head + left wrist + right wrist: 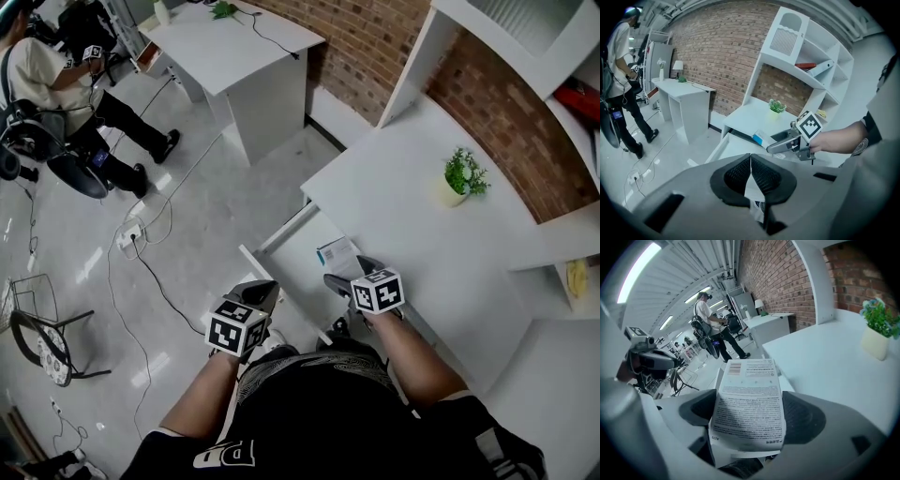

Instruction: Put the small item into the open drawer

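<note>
Right tool point(747, 416) clamps a small printed box point(747, 397) between its jaws, holding it above the open drawer point(295, 267) at the front edge of the white bench point(422, 234). Left tool point(750, 177) is pinched together with nothing in it. A potted plant point(462, 178) stands on the bench by the brick wall point(370, 42) — across the glossy grey floor point(206, 206), another person point(56, 89) stands near a second bench point(234, 52).

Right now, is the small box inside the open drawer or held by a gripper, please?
Held: the right gripper clamps the box between its jaws, over the open drawer.
</note>
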Motion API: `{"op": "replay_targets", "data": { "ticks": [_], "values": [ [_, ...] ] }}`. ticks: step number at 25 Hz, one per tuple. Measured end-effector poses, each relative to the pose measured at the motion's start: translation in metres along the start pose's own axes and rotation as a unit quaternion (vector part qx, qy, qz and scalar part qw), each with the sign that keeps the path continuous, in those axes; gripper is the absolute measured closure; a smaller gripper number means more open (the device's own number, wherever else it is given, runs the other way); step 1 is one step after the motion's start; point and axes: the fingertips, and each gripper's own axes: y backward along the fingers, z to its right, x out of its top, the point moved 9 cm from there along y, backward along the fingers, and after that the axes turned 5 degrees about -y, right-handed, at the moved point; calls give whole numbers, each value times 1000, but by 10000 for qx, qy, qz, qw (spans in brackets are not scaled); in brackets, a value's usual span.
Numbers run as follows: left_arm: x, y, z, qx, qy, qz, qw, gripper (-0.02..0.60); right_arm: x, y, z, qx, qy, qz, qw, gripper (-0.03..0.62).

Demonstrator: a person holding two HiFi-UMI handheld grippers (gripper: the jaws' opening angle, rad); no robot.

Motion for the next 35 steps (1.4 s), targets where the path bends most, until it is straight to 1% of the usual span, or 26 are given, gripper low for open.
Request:
{"op": "replay_targets", "data": {
  "ticks": [3, 6, 9, 13, 19, 21, 28, 35],
  "values": [
    [-7, 3, -3, 13, 27, -63, 10000, 563, -19, -24, 0, -76, 51, -303, 9995, 172],
    [-14, 2, -7, 44, 80, -160, 9998, 563, -35, -52, 10, -212, 76, -600, 9979, 172],
    [-21, -3, -7, 29, 151, -262, 9995, 563, -54, -77, 22, -226, -45, -870, 9959, 172],
    [-25, -7, -4, -13, 229, -289, 9993, 563, -65, -101, 35, -396, -157, -1122, 9928, 172],
    [-43, -18, -5, 25, 308, -496, 9983, 563, -91, -147, 63, -549, -51, -1646, 9848, 172],
    [-50, -19, -8, 49, 390, -565, 9976, 563, -95, -161, 68, -584, -25, -1679, 9841, 172],
    [-71, -23, -18, 144, 656, -690, 9954, 563, -99, -196, 75, -709, 303, -1728, 9819, 172],
    [-80, -18, -25, 164, 796, -711, 9942, 563, -106, -211, 77, -806, 459, -1921, 9770, 171]
  ]
}}
